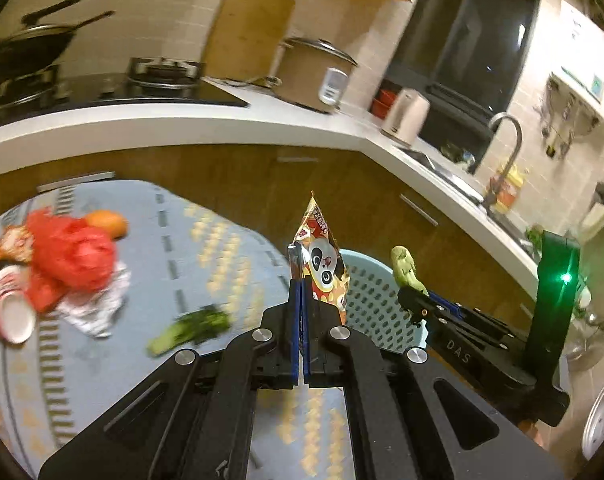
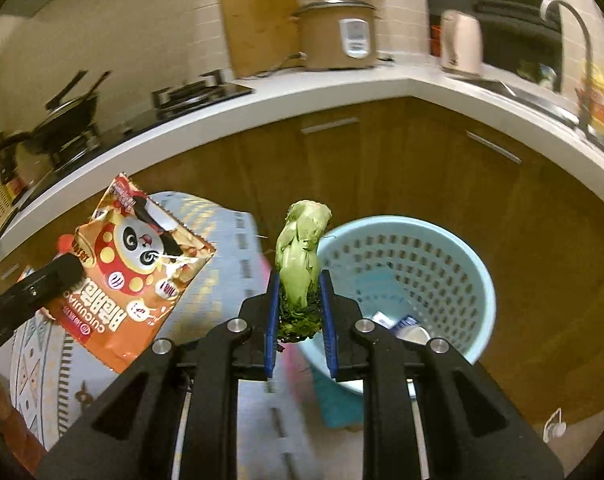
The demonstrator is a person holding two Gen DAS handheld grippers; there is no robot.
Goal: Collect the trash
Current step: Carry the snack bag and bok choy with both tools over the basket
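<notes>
My left gripper (image 1: 300, 286) is shut on an orange panda snack wrapper (image 1: 321, 256), held upright above the table edge; the wrapper also shows in the right wrist view (image 2: 138, 276). My right gripper (image 2: 300, 284) is shut on a green vegetable stub (image 2: 300, 256), held just left of the light blue perforated bin (image 2: 441, 264). That stub and gripper show in the left wrist view (image 1: 407, 270) over the bin (image 1: 371, 300). The bin holds some white packaging (image 2: 405, 326).
On the patterned tablecloth (image 1: 206, 256) lie a red plastic bag (image 1: 74, 256), an orange (image 1: 108, 222), a red-white paper cup (image 1: 10, 312), crumpled foil (image 1: 98, 312) and a green vegetable piece (image 1: 190, 330). A white kitchen counter (image 2: 341, 88) with wooden cabinets stands behind.
</notes>
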